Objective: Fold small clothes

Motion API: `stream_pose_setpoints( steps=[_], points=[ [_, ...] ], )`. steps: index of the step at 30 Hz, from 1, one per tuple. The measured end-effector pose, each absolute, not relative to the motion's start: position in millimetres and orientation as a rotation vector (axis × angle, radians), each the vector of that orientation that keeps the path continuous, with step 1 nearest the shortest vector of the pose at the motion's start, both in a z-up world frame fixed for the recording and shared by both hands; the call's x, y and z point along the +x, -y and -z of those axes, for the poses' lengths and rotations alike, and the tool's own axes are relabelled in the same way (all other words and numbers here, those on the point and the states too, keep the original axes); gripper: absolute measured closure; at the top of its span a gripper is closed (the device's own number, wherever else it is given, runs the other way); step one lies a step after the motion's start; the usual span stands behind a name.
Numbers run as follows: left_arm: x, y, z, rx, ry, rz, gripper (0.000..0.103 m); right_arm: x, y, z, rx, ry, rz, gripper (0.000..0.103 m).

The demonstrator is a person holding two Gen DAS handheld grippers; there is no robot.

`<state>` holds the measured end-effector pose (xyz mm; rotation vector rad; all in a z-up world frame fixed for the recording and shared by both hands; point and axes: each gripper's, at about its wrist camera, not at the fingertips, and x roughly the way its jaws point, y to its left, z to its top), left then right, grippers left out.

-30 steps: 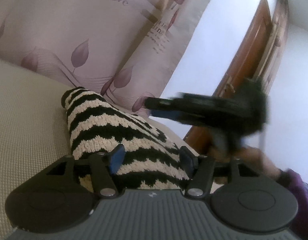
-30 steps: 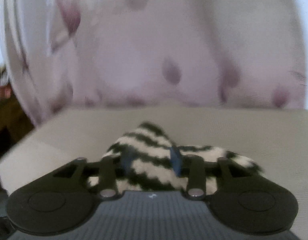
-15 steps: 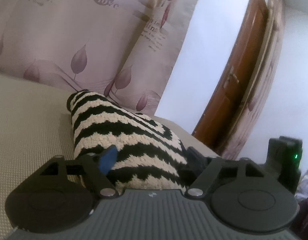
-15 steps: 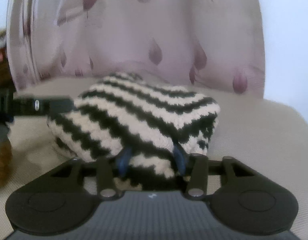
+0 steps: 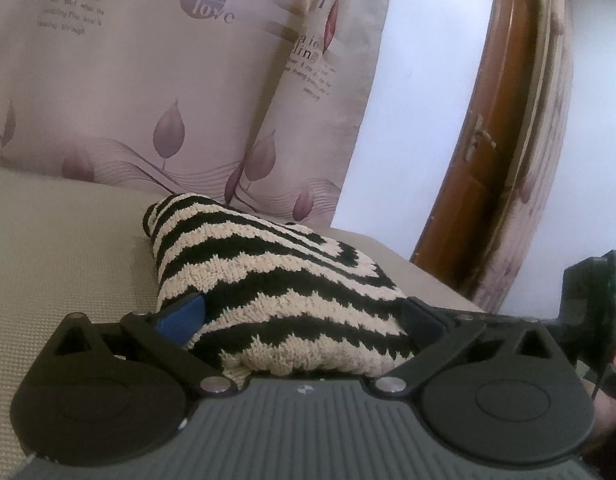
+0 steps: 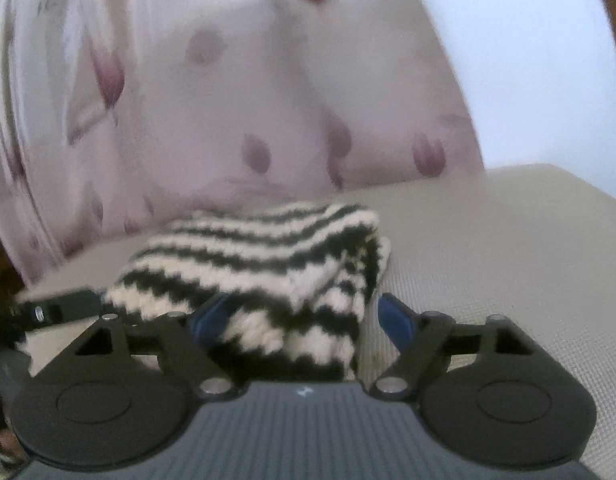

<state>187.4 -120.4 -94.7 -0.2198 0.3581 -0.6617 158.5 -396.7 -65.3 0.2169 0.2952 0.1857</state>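
A fluffy black-and-cream zigzag-striped garment (image 5: 267,280) lies folded in a thick bundle on a beige textured surface (image 5: 59,248). My left gripper (image 5: 301,314) is open, its blue-padded fingers spread on either side of the bundle's near end. The garment (image 6: 259,268) also shows in the right wrist view, where my right gripper (image 6: 303,316) is open around its near corner. The tip of the left gripper (image 6: 55,308) shows at the bundle's left side there. Part of the right gripper's body (image 5: 588,300) shows at the far right of the left wrist view.
A pale pink curtain with leaf prints and lettering (image 5: 167,92) hangs behind the surface; it also shows in the right wrist view (image 6: 227,100). A brown wooden door (image 5: 492,140) and white wall (image 5: 412,100) stand to the right. The beige surface extends to the right (image 6: 508,248).
Both grippers were shut on the garment and have opened wide. The garment has settled onto the surface as a folded bundle. The right gripper swung around to the bundle's other side.
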Motion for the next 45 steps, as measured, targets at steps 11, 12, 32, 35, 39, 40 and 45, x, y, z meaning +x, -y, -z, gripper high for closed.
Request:
stream_pose_setpoints(
  steps=[11, 12, 32, 35, 39, 40, 45],
  points=[
    [185, 132, 93, -0.145, -0.359, 0.627, 0.000, 181, 380, 73, 0.136, -0.427, -0.156, 0.004],
    [185, 133, 92, -0.142, -0.359, 0.625, 0.000, 182, 381, 73, 0.137, -0.430, -0.155, 0.003],
    [183, 142, 91, -0.076, -0.359, 0.588, 0.000, 193, 384, 76, 0.174, -0.497, -0.167, 0.000],
    [183, 143, 91, -0.066, -0.360, 0.578, 0.000, 194, 386, 77, 0.191, -0.506, -0.171, 0.000],
    [183, 145, 91, -0.052, -0.369, 0.547, 0.000, 195, 386, 78, 0.197, -0.511, -0.171, 0.000],
    [184, 144, 92, -0.054, -0.375, 0.541, 0.000, 195, 387, 78, 0.202, -0.511, -0.172, 0.000],
    [188, 141, 92, -0.075, -0.391, 0.512, 0.000, 195, 387, 77, 0.201, -0.512, -0.172, 0.000]
  ],
)
